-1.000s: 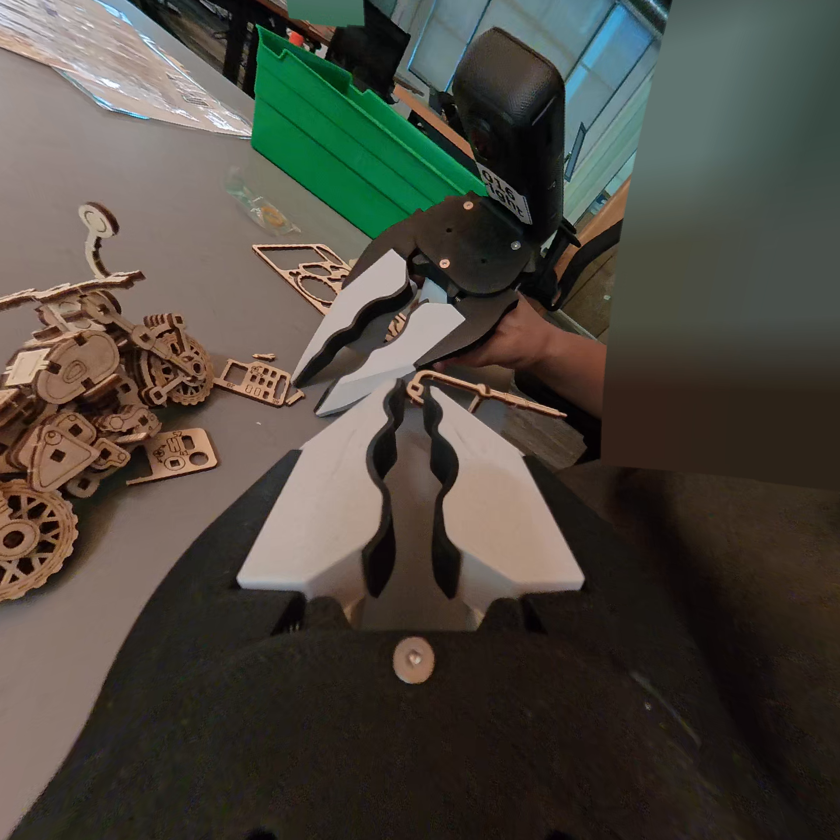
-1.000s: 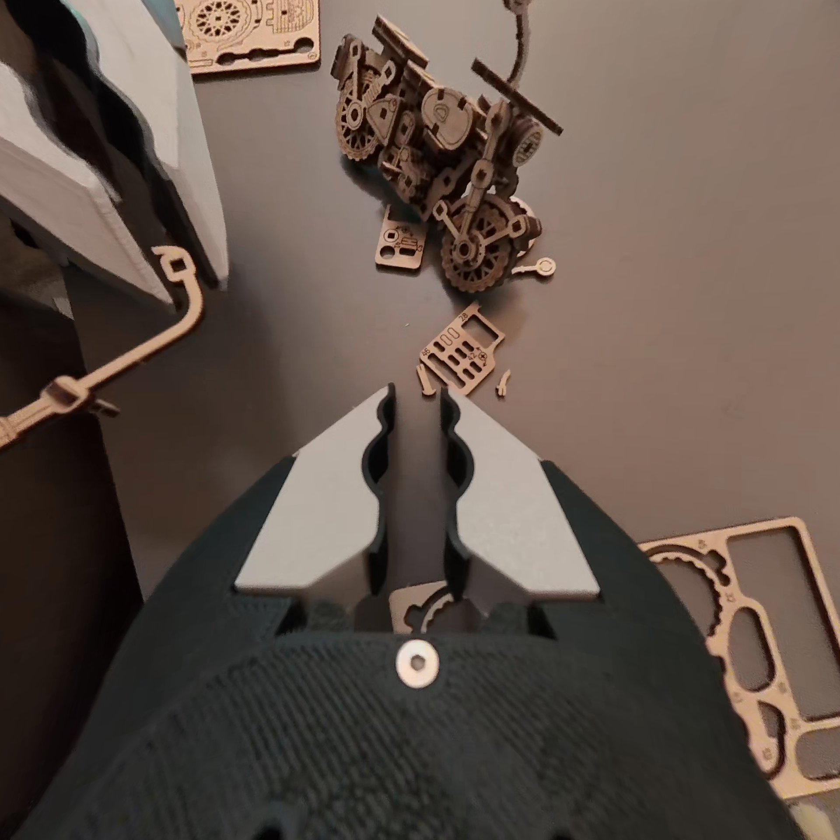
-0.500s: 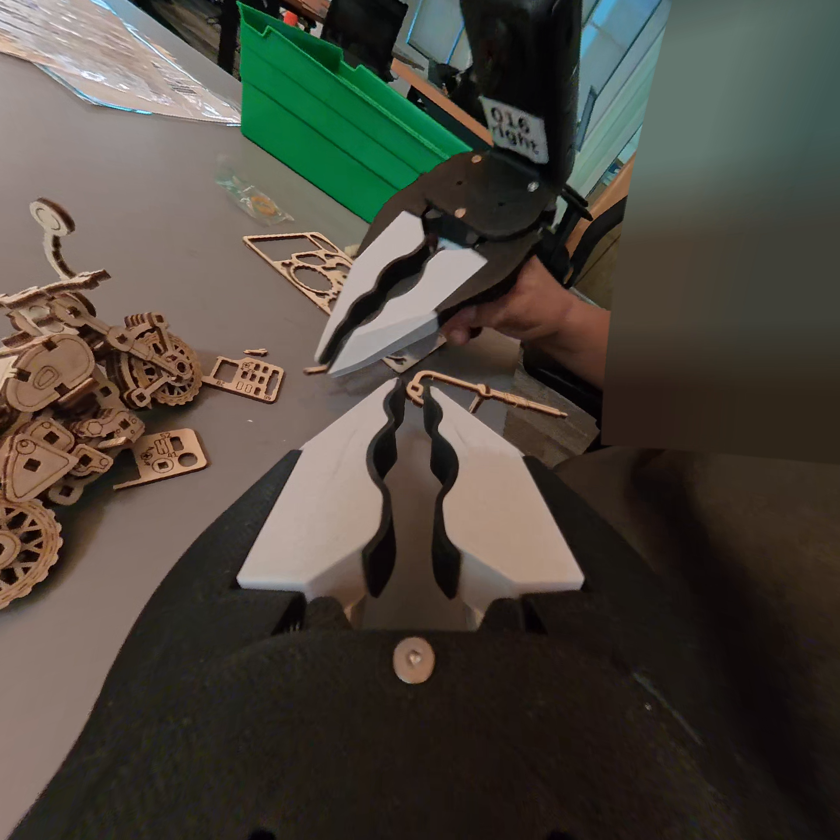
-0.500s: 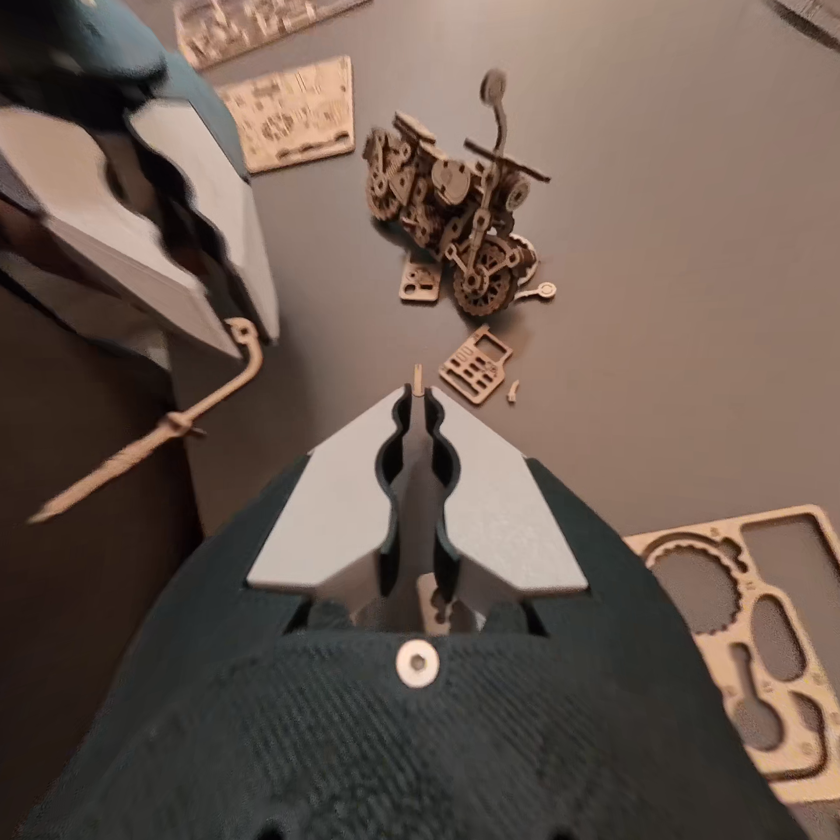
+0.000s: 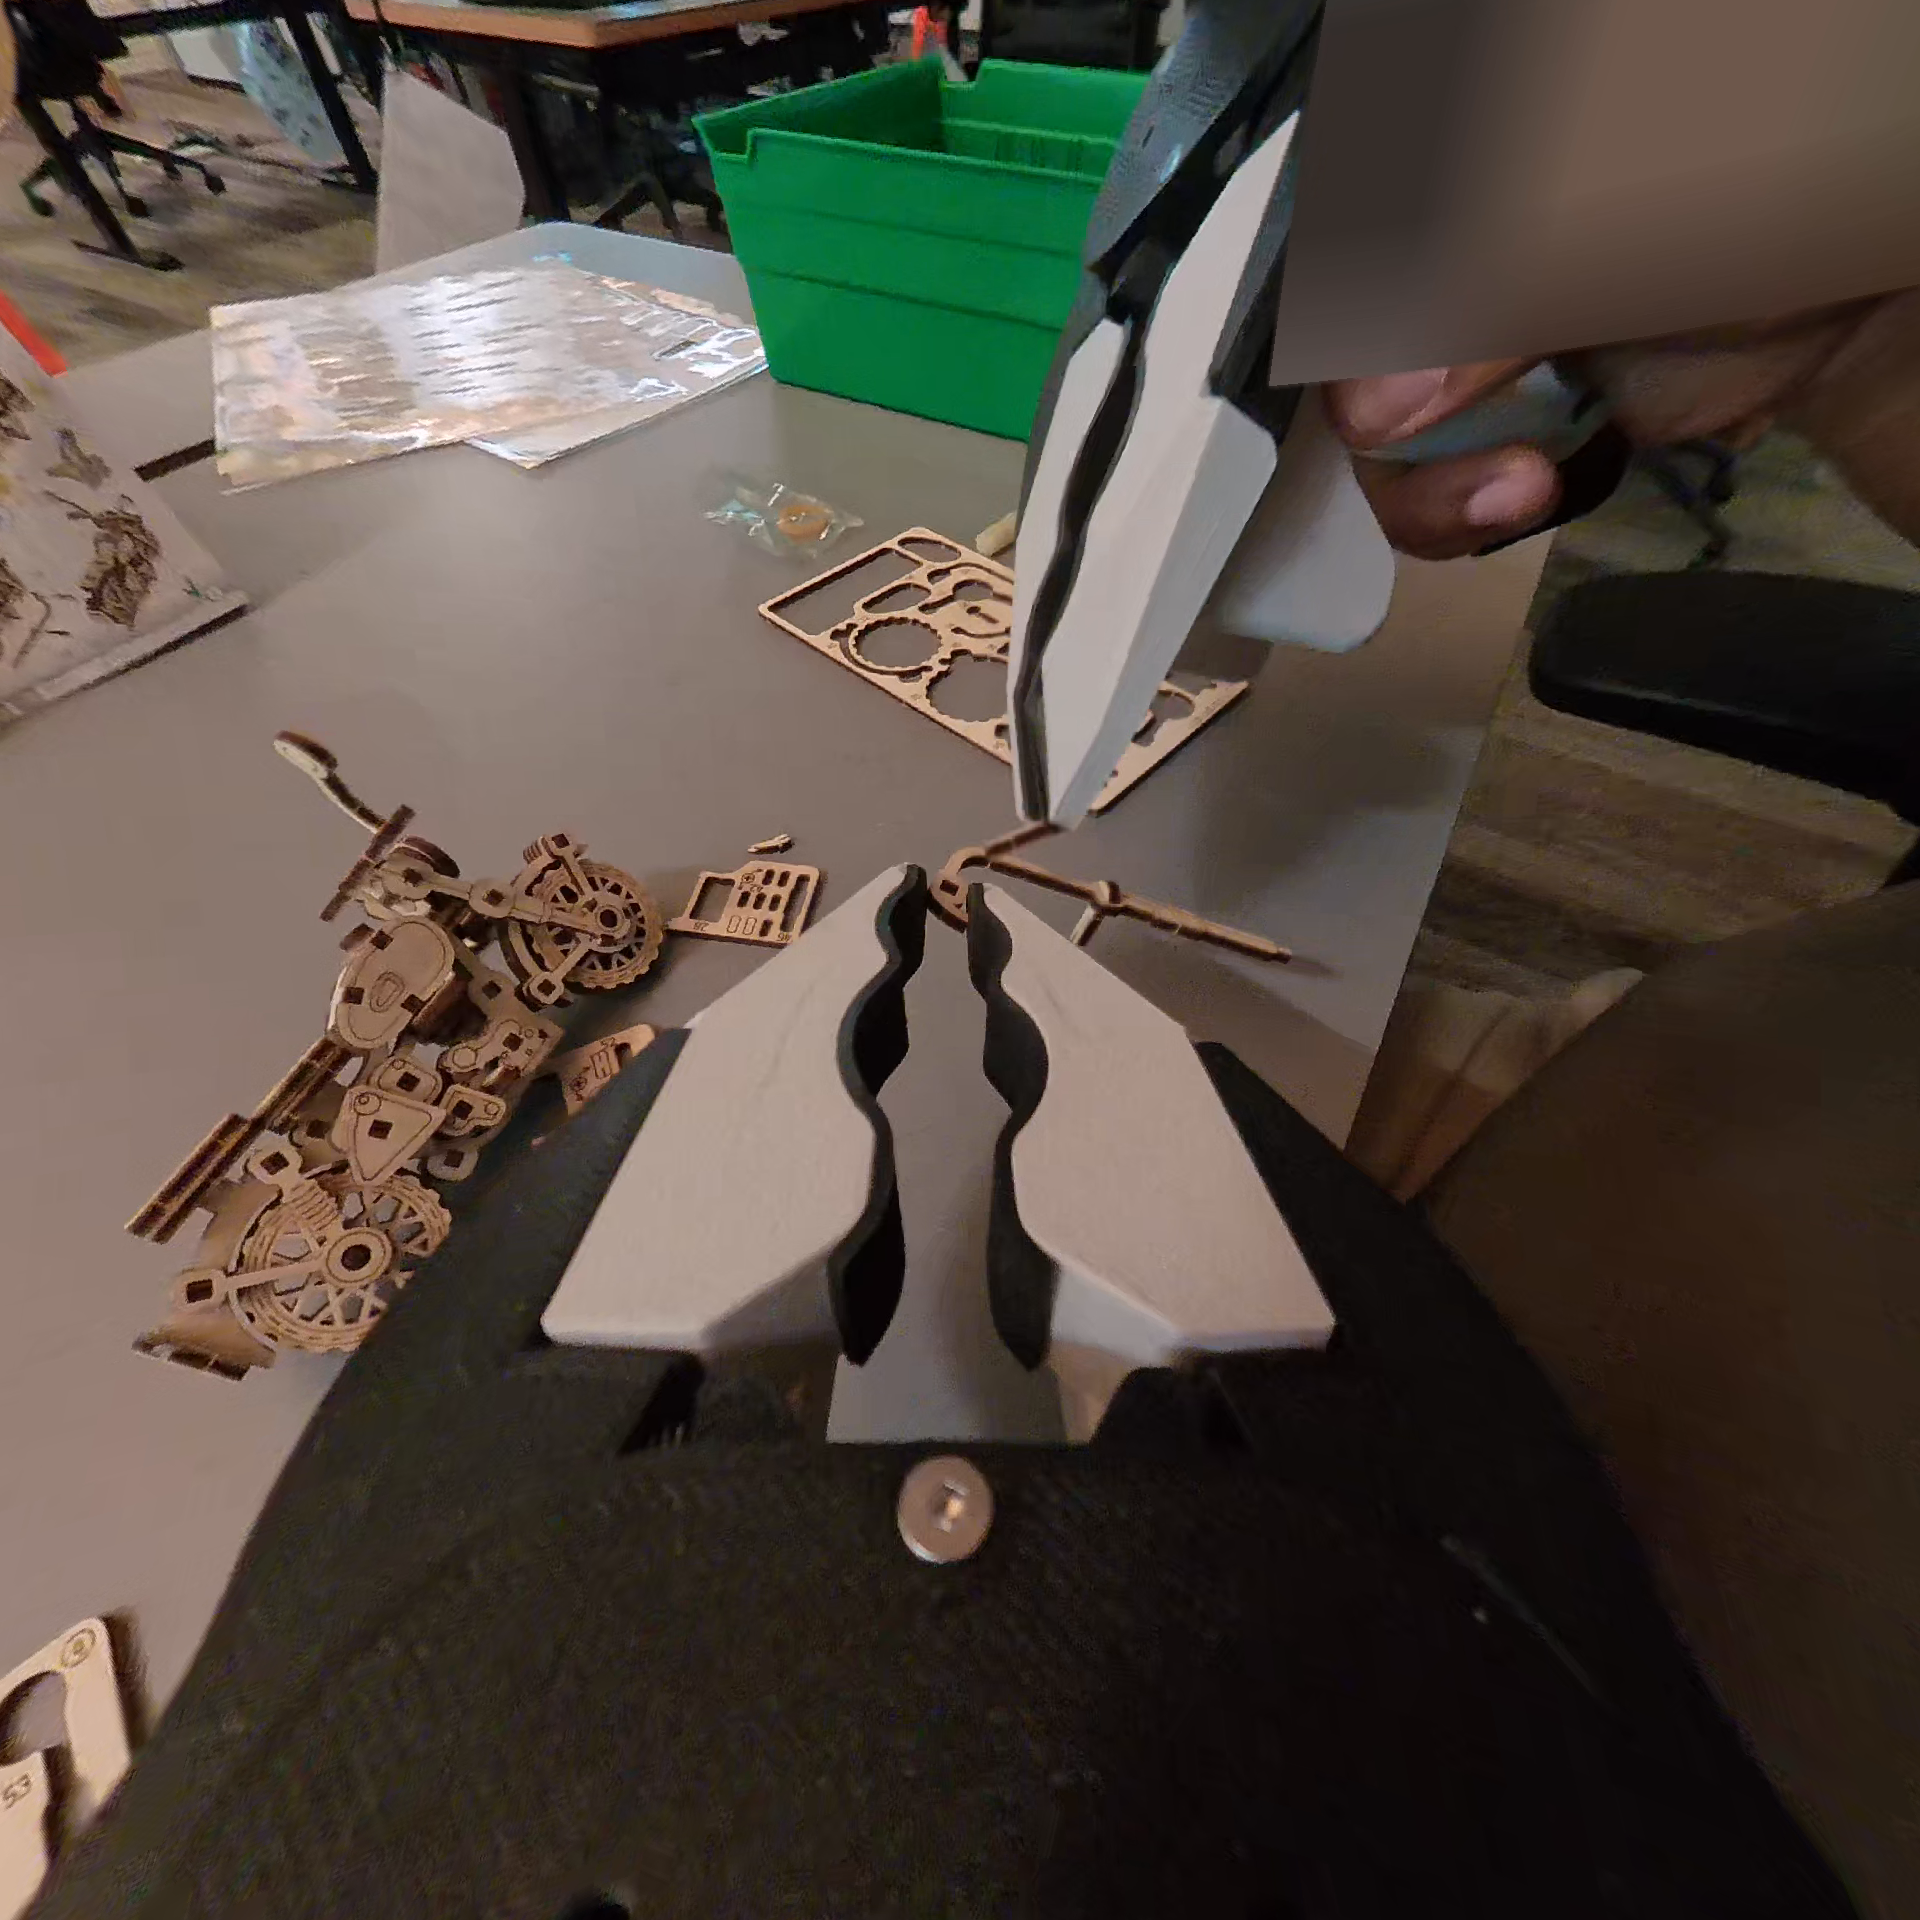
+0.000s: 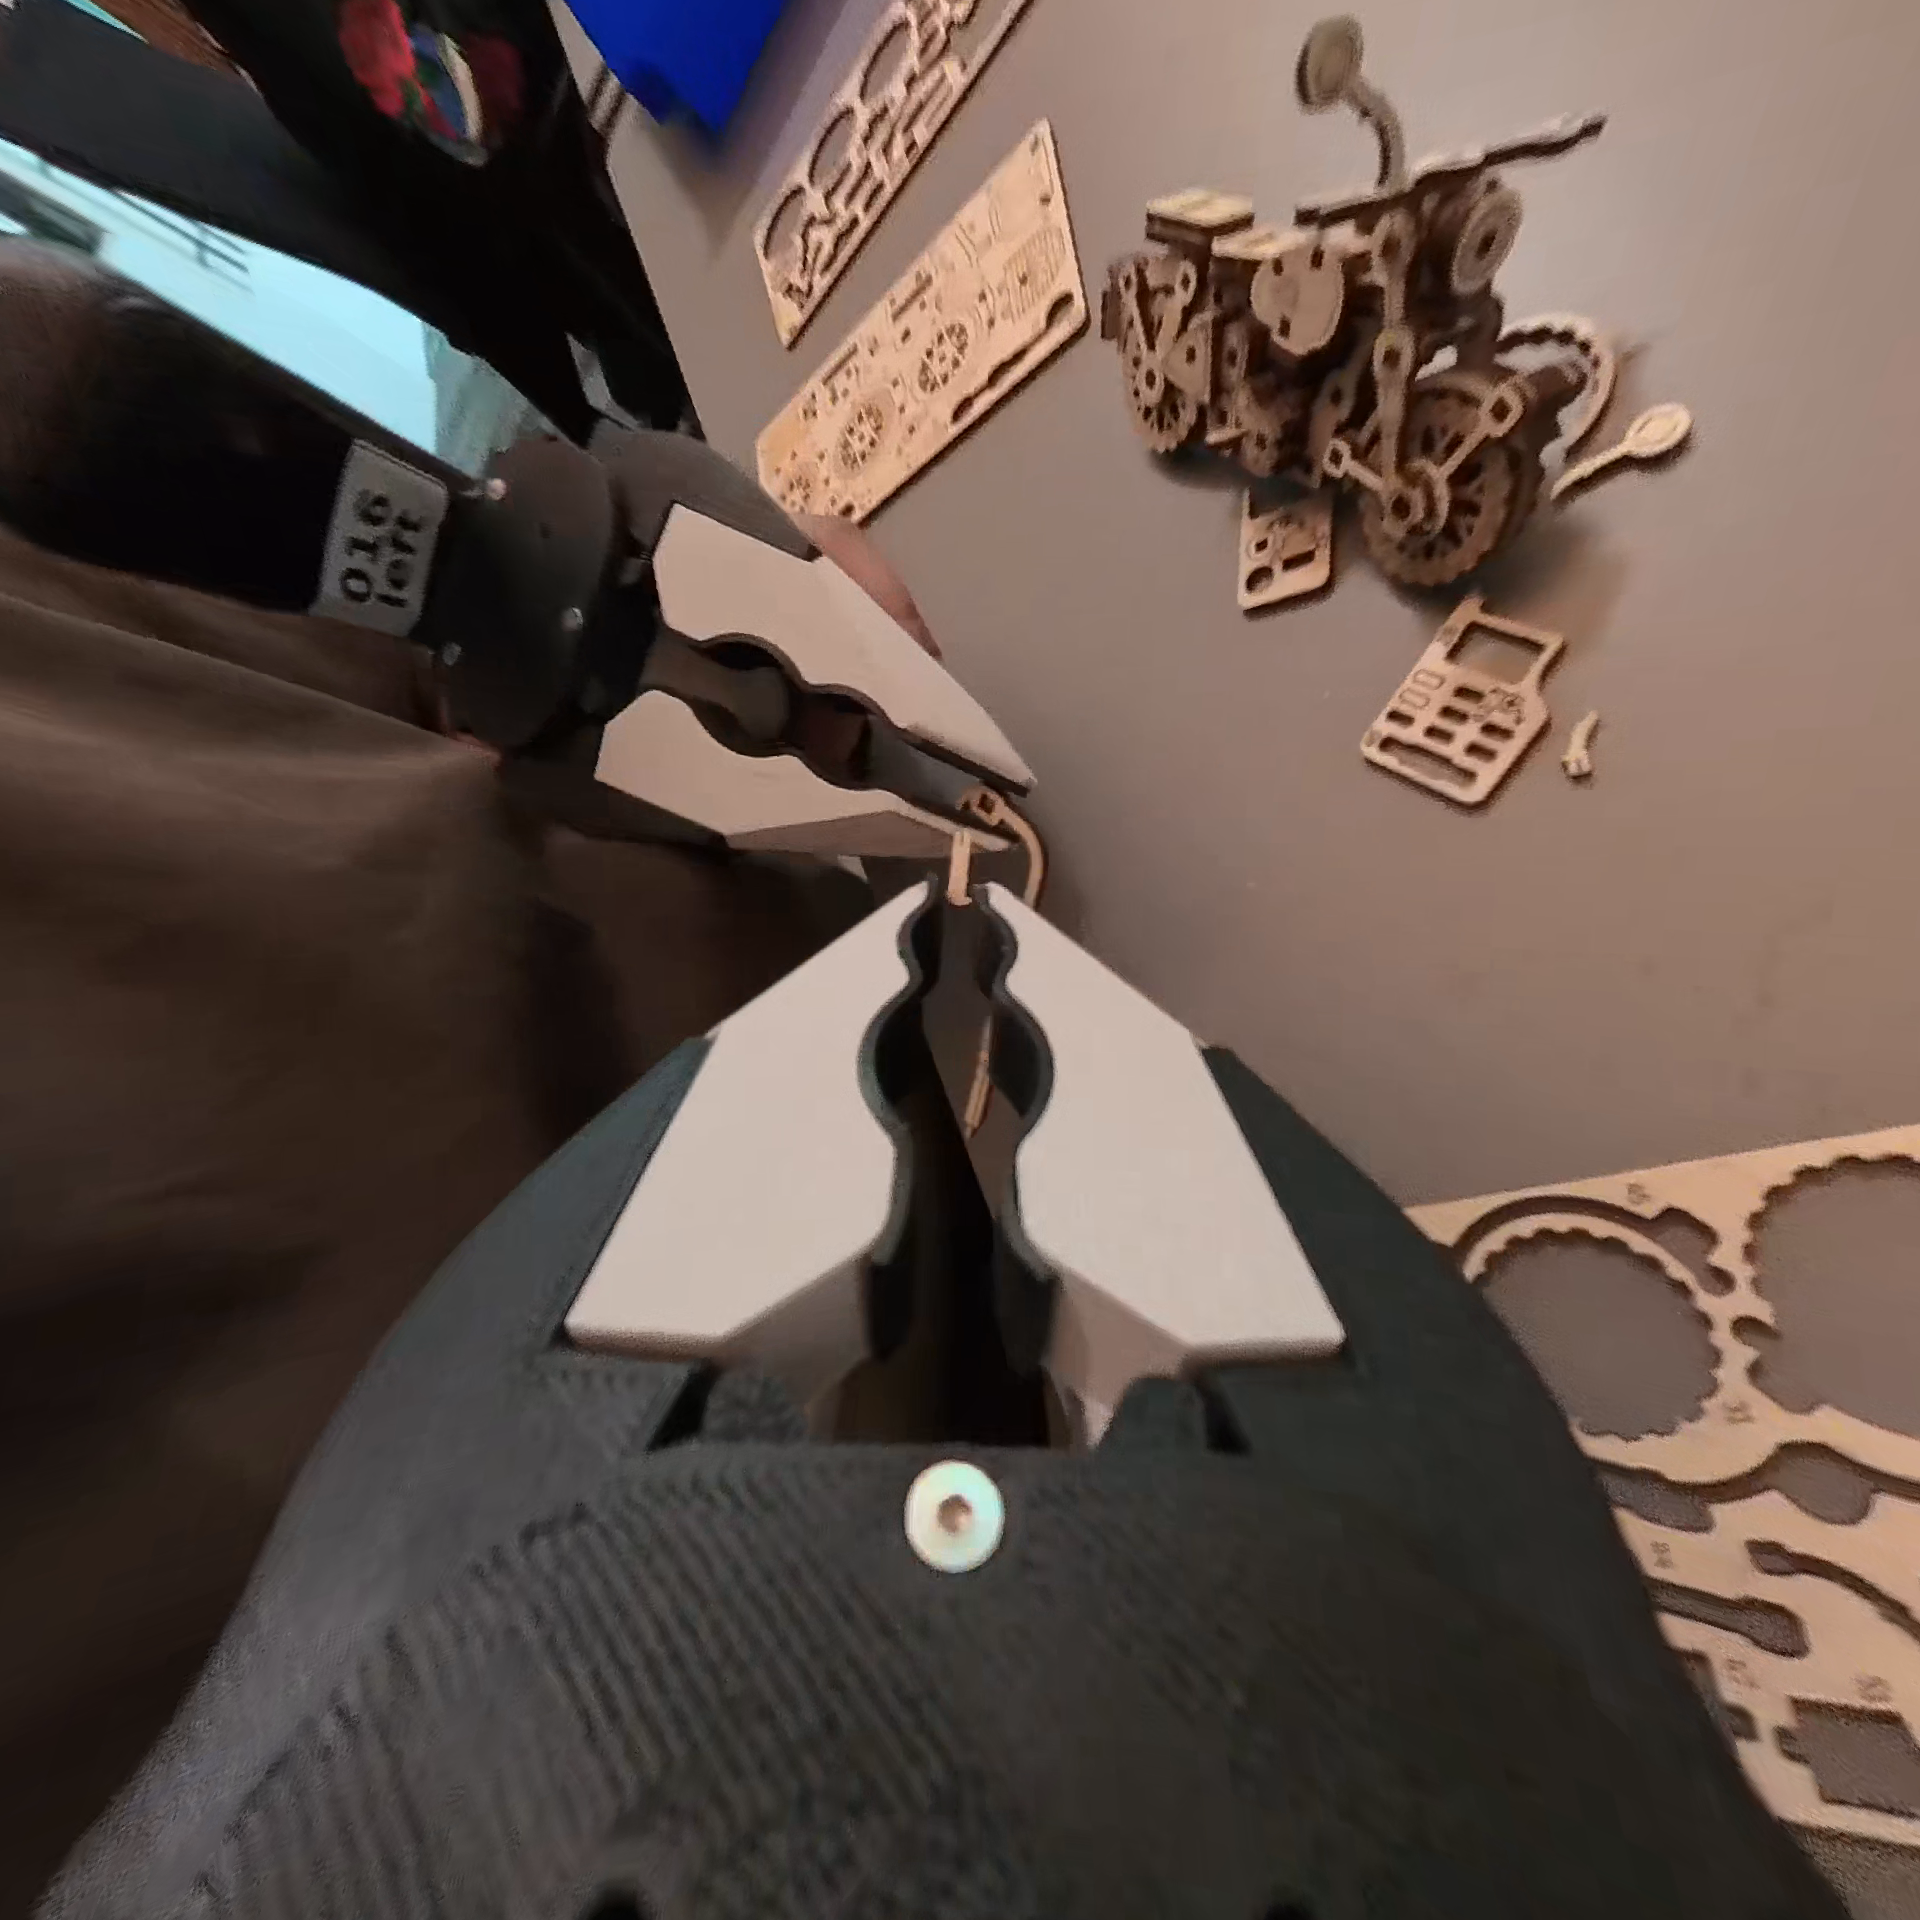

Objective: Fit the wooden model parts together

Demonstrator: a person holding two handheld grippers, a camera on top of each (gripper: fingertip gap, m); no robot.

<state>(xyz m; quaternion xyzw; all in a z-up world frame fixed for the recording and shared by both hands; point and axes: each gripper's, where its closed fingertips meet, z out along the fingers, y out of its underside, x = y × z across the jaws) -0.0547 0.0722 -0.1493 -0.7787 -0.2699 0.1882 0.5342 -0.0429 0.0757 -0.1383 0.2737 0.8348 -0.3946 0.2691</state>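
Jaws of the left gripper [image 5: 943, 891] pinch the hooked end of a thin wooden rod part [image 5: 1117, 906], held in the air over the table [image 5: 540, 644] edge. Right gripper [image 6: 956, 891] jaws are nearly closed on one small wooden sliver [image 6: 964, 847] that touches the hook. One half-built wooden motorcycle model [image 5: 416, 1039] lies on its side. Three part sheets show in the right wrist view, the nearest, an emptied sheet [image 6: 1683, 1403], cut off. One green bin [image 5: 914, 249] stands behind. Motion blur hides the contact details.
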